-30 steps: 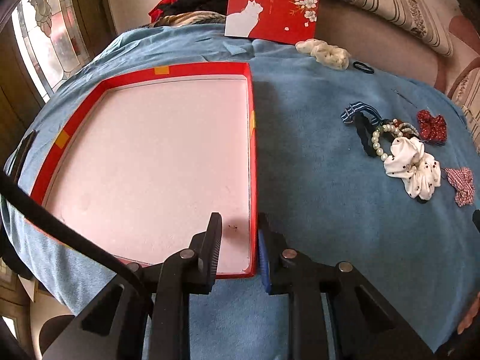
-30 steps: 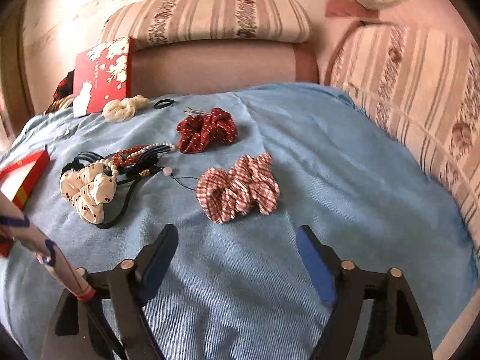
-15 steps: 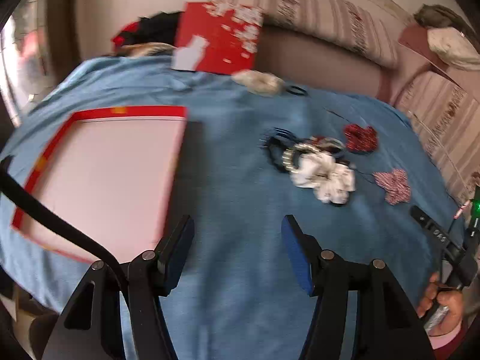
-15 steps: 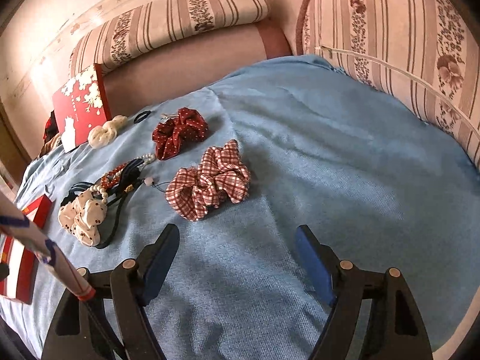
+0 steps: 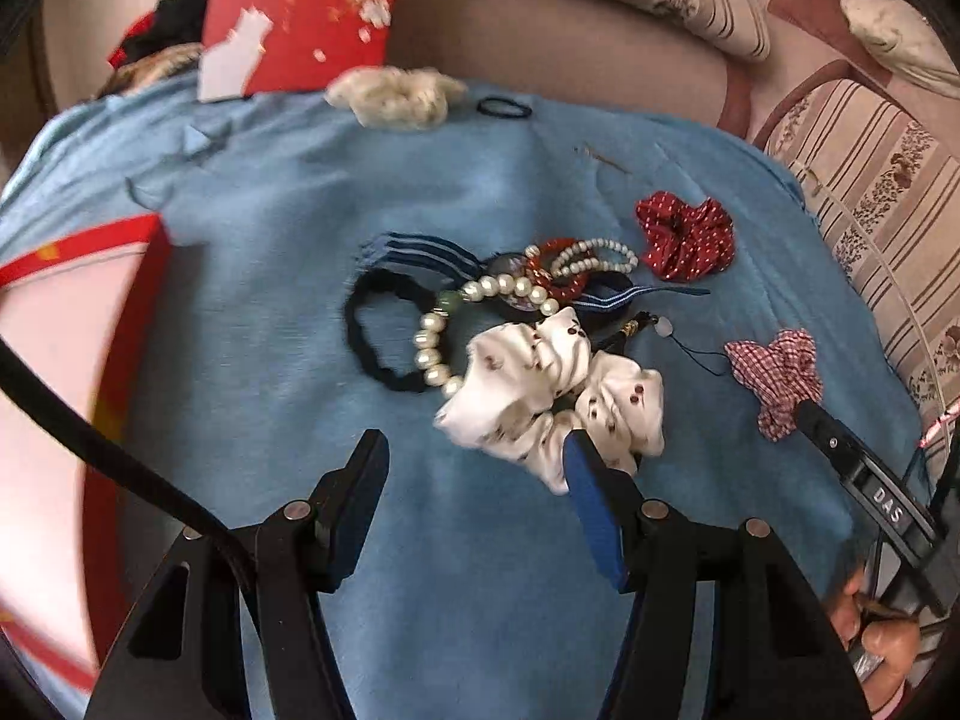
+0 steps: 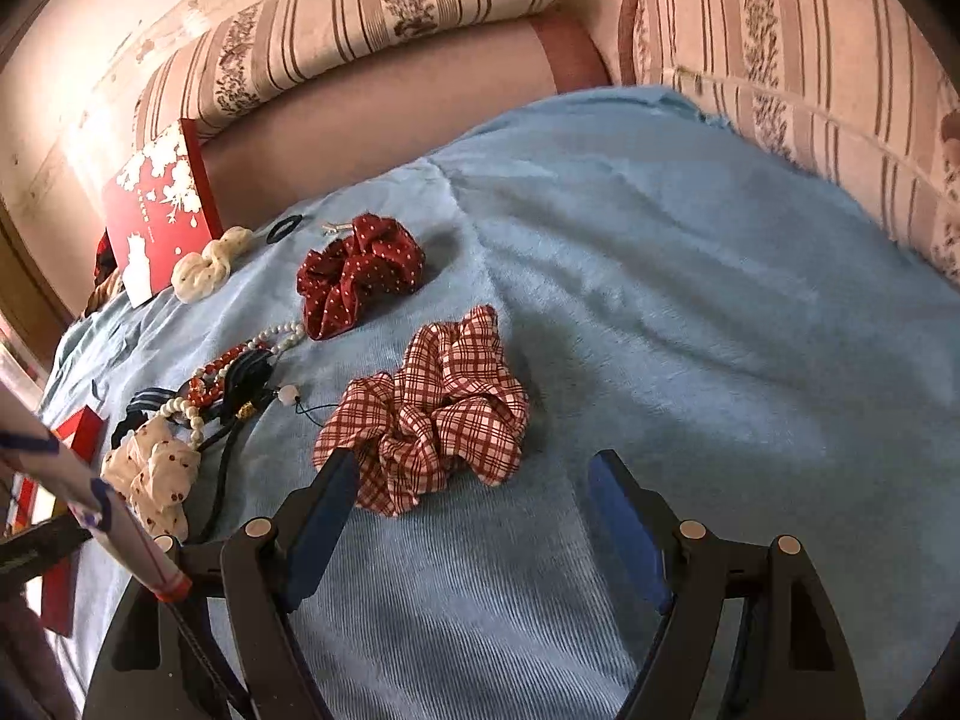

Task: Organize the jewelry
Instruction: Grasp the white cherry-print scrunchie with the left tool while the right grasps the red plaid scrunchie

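Observation:
My left gripper (image 5: pixel 474 450) is open with nothing between its fingers. It hangs just short of a white spotted scrunchie (image 5: pixel 540 384), whose near edge its right fingertip overlaps. Behind that lies a tangle: a pearl bracelet (image 5: pixel 438 348), a black hair tie (image 5: pixel 372 330), red beads (image 5: pixel 552 276) and a striped ribbon (image 5: pixel 420 255). My right gripper (image 6: pixel 474 468) stands wide open and holds nothing. A red plaid scrunchie (image 6: pixel 438 414) lies right ahead of its fingertips. A red dotted scrunchie (image 6: pixel 360 270) sits farther back. The red box (image 5: pixel 120 300) lies at the left.
Everything rests on a blue blanket (image 6: pixel 660 300) on a striped sofa. The red flowered lid (image 5: pixel 300 6) leans on the backrest, with a cream scrunchie (image 5: pixel 396 96) and a small black hair tie (image 5: pixel 504 108) beside it. A hairpin (image 5: pixel 600 159) lies nearby. A hand (image 5: pixel 870 630) shows at lower right.
My left gripper has opened and swung right, from over the red box to the pile of jewelry. My right gripper has come closer to the plaid scrunchie, still open.

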{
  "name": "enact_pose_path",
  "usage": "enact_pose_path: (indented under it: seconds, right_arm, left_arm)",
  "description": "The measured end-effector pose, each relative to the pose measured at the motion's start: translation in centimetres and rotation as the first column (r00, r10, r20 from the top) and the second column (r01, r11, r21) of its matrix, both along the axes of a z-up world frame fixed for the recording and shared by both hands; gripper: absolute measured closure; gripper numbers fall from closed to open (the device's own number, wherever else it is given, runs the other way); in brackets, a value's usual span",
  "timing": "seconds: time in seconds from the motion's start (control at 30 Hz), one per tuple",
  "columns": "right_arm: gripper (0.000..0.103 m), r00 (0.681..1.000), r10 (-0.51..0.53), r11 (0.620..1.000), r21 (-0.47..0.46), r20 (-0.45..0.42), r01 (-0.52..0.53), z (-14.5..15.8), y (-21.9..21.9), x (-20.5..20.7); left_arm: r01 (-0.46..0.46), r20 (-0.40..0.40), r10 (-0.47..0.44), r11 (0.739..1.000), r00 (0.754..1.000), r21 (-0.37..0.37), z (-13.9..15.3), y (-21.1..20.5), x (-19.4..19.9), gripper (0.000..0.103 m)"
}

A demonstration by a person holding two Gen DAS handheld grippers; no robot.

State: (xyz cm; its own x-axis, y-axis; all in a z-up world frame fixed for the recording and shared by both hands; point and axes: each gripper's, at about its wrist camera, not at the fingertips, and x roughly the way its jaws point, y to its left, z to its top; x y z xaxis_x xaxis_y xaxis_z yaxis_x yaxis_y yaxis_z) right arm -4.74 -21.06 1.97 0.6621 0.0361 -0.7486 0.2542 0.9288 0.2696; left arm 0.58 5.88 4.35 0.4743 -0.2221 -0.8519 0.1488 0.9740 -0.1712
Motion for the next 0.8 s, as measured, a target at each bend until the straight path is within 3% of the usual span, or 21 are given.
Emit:
enact_pose_path:
  seconds: [0.03,0.07,0.1,0.13,0.17,0.27,0.43,0.6,0.67,0.8]
  right_arm:
    - [0.023,1.000,0.002,1.000,0.008,0.000,-0.002,-0.2,0.1,0.3]
    - [0.035,1.000,0.005,1.000,0.010,0.000,-0.005,-0.2,0.2,0.5]
    - [0.044,1.000,0.015,1.000,0.005,-0.001,-0.015,-0.3,0.4,0.8]
    - [0.063,0.999,0.034,0.999,0.004,-0.005,-0.034,-0.4,0.7,1.1]
    - [0.076,0.998,0.055,0.998,0.011,-0.010,-0.055,-0.5,1.0,1.3]
    - [0.085,0.995,0.101,0.995,0.003,-0.001,-0.101,-0.2,2.1,1.3]
    - [0.086,0.977,0.198,0.978,0.046,0.080,-0.202,1.8,3.7,-0.4]
    - [0.082,0.949,0.276,0.951,0.103,0.152,-0.292,3.3,5.4,-3.5]
    - [0.052,0.953,0.269,0.954,0.094,0.136,-0.283,3.0,5.7,-3.6]
    - [0.047,0.972,0.205,0.976,0.055,0.112,-0.212,2.7,5.2,-3.8]
  left_arm:
    - [0.005,-0.018,-0.005,1.000,1.000,-0.004,-0.5,-0.4,0.5,0.048]
    - [0.010,-0.037,-0.010,1.000,0.999,-0.011,-1.0,-0.7,0.9,0.058]
    - [0.014,-0.063,-0.015,1.000,0.998,-0.018,-1.4,-0.8,1.2,0.092]
    - [0.014,-0.084,-0.016,1.000,0.996,-0.024,-1.6,-1.0,1.4,0.099]
    - [0.005,-0.095,-0.009,0.999,0.995,-0.041,-1.6,-1.0,1.1,0.099]
    - [0.037,-0.059,-0.040,0.998,0.997,-0.054,0.0,-0.8,-0.9,0.099]
    - [0.055,-0.037,-0.061,0.990,0.997,-0.129,3.2,1.8,-5.6,0.099]
    - [0.018,-0.053,-0.026,0.989,0.998,-0.145,3.2,4.4,-8.1,0.095]
    - [-0.024,-0.057,0.016,0.992,0.998,-0.127,2.3,5.3,-8.4,0.085]
    - [-0.127,-0.069,0.119,0.984,0.990,-0.125,0.9,6.9,-9.6,0.069]
